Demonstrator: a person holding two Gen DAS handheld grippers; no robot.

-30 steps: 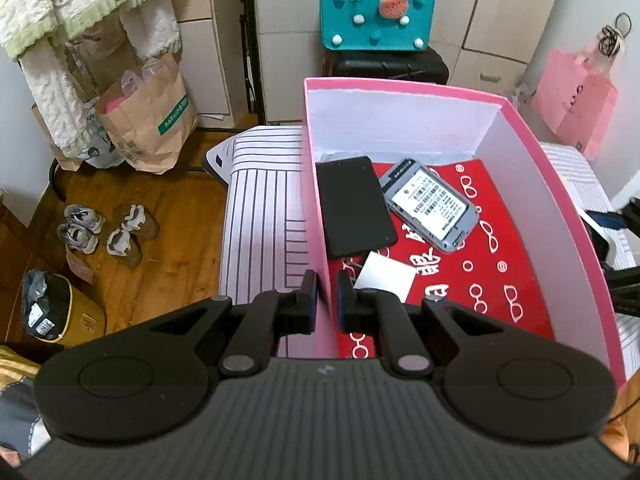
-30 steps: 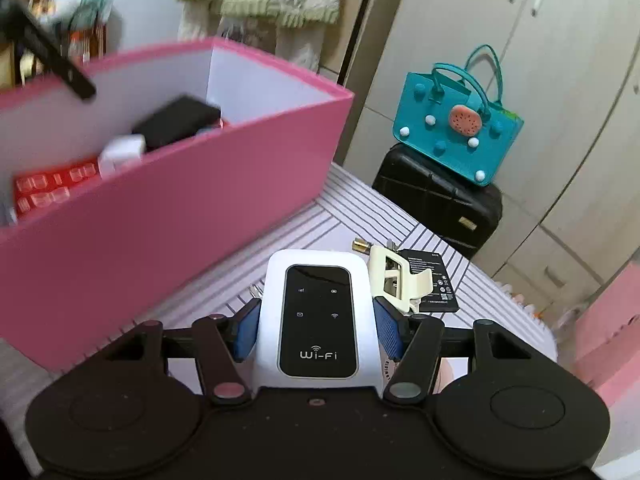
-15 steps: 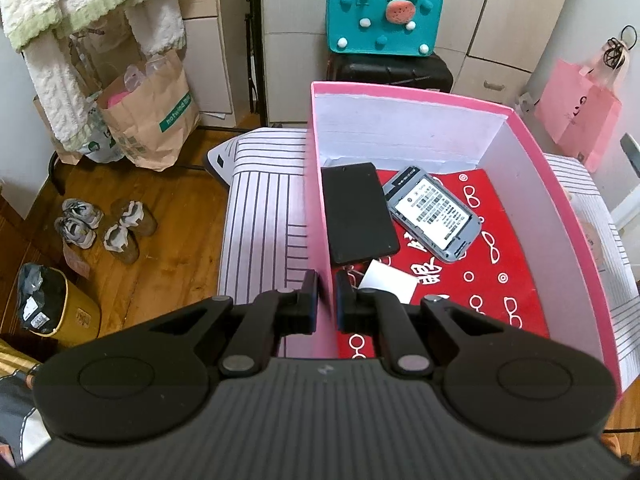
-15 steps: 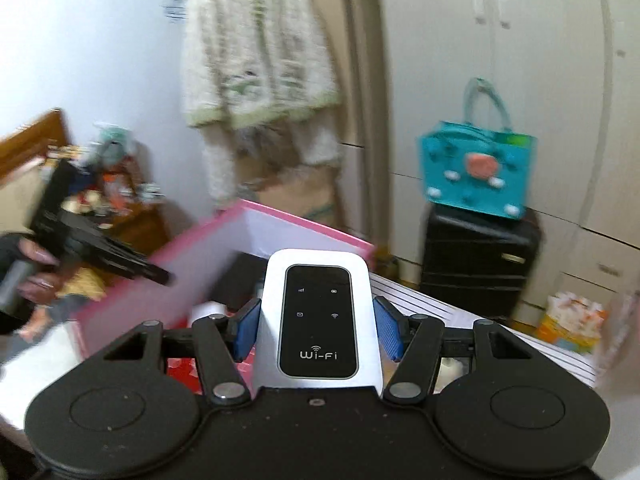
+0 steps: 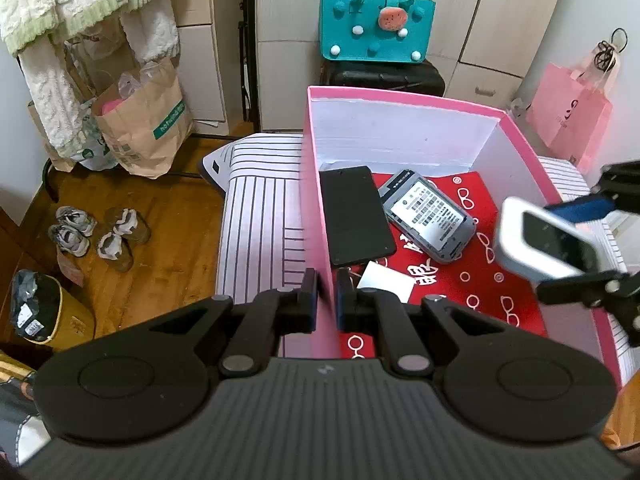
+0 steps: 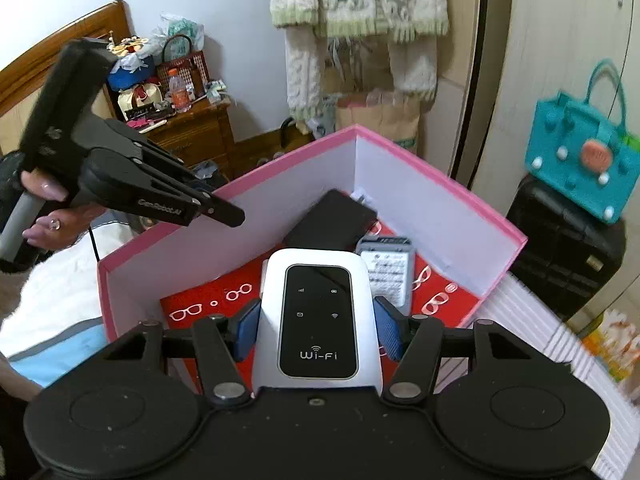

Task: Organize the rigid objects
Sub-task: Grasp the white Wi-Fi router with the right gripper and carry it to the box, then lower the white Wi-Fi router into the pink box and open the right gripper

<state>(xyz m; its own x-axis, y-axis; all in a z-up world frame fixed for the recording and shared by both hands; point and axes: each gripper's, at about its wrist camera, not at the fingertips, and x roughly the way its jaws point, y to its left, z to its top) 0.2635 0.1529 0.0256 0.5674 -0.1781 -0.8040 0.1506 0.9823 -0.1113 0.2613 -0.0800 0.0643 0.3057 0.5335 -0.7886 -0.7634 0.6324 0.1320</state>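
Note:
A pink box [image 5: 404,98] with white inner walls and a red lining stands on a striped surface. Inside lie a flat black device [image 5: 356,216], a grey device [image 5: 430,220] with a label facing up, and a small white card [image 5: 386,284]. My left gripper [image 5: 326,300] is shut on the box's left wall near its front corner. My right gripper [image 6: 317,328] is shut on a white Wi-Fi router [image 6: 316,312], gripped by its sides, and hangs above the box's interior. In the left wrist view the router [image 5: 544,240] comes in over the right wall.
The striped cloth [image 5: 260,220] covers the surface around the box. Behind it a teal bag [image 5: 376,24] sits on a black suitcase [image 5: 384,76], with a pink bag [image 5: 568,120] at the right. Shoes [image 5: 100,232] and a paper bag [image 5: 148,128] are on the wooden floor at left.
My right gripper has risen with the router and swung from beside the box to above its inside, coming into the left wrist view. The left gripper has kept its hold on the wall.

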